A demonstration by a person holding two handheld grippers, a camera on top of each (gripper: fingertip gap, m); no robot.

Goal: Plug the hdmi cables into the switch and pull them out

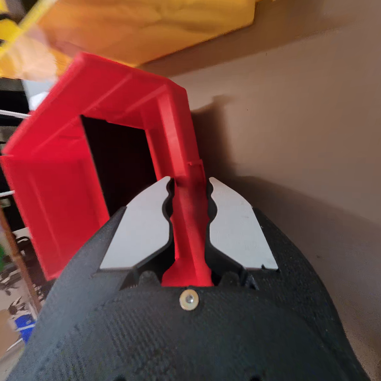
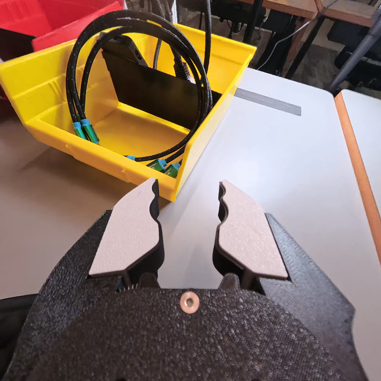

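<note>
My left gripper (image 1: 189,182) is shut on the rim of a red plastic bin (image 1: 68,165), which is tilted with its dark opening facing the camera. A yellow bin (image 2: 37,86) sits on the table in the right wrist view; it holds braided black HDMI cables (image 2: 86,68) with green plugs (image 2: 89,132) and a black switch box (image 2: 127,48) leaning behind a black divider (image 2: 156,94). More green plugs (image 2: 171,170) lie at the bin's near corner. My right gripper (image 2: 188,183) is open and empty, just in front of that near corner, above the table.
The yellow bin also shows blurred at the top of the left wrist view (image 1: 134,26). The red bin shows at the top left of the right wrist view (image 2: 61,18). A grey tape strip (image 2: 268,101) lies on the grey table (image 2: 278,175). An orange-edged table (image 2: 356,165) adjoins at the right. One gripper's finger ends stand about 35 cm off the other's.
</note>
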